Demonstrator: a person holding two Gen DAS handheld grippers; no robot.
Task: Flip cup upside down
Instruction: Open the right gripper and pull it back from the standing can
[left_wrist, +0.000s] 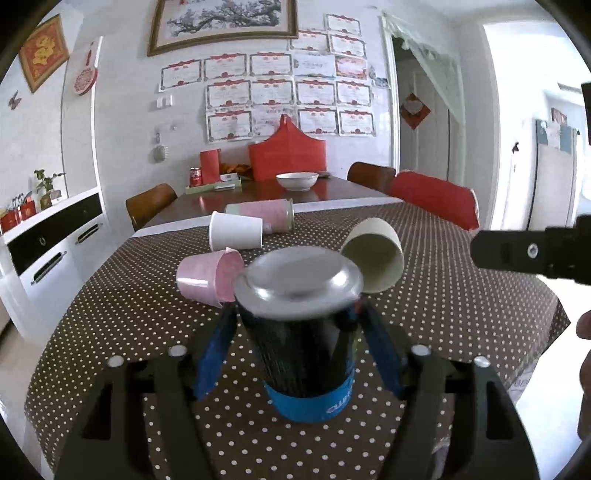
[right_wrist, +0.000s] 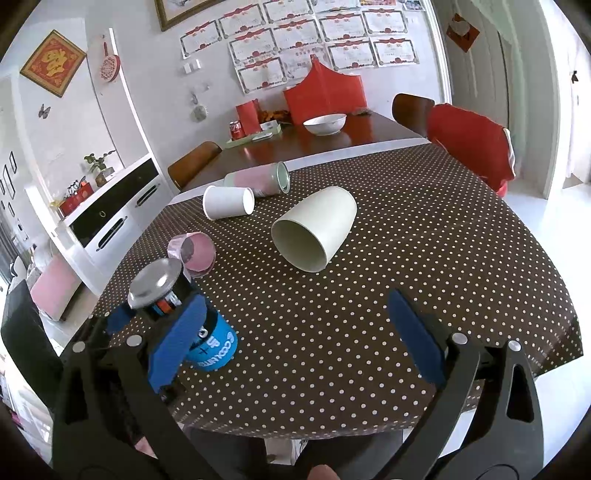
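Observation:
A black cup (left_wrist: 303, 354) with a blue band and a silver base stands upside down on the dotted tablecloth (left_wrist: 461, 314); it also shows in the right wrist view (right_wrist: 184, 314). My left gripper (left_wrist: 295, 350) has its blue pads on both sides of the cup, shut on it. My right gripper (right_wrist: 295, 339) is open and empty above the cloth, right of the cup. A cream cup (right_wrist: 314, 229), a pink cup (right_wrist: 195, 253), a white cup (right_wrist: 227, 201) and a pink tumbler (right_wrist: 258, 181) lie on their sides further back.
A white bowl (right_wrist: 325, 123), a red can (right_wrist: 236, 130) and red boxes (right_wrist: 325, 94) sit on the far wooden table. A red-covered chair (right_wrist: 472, 144) stands at the right, a white cabinet (right_wrist: 110, 214) at the left.

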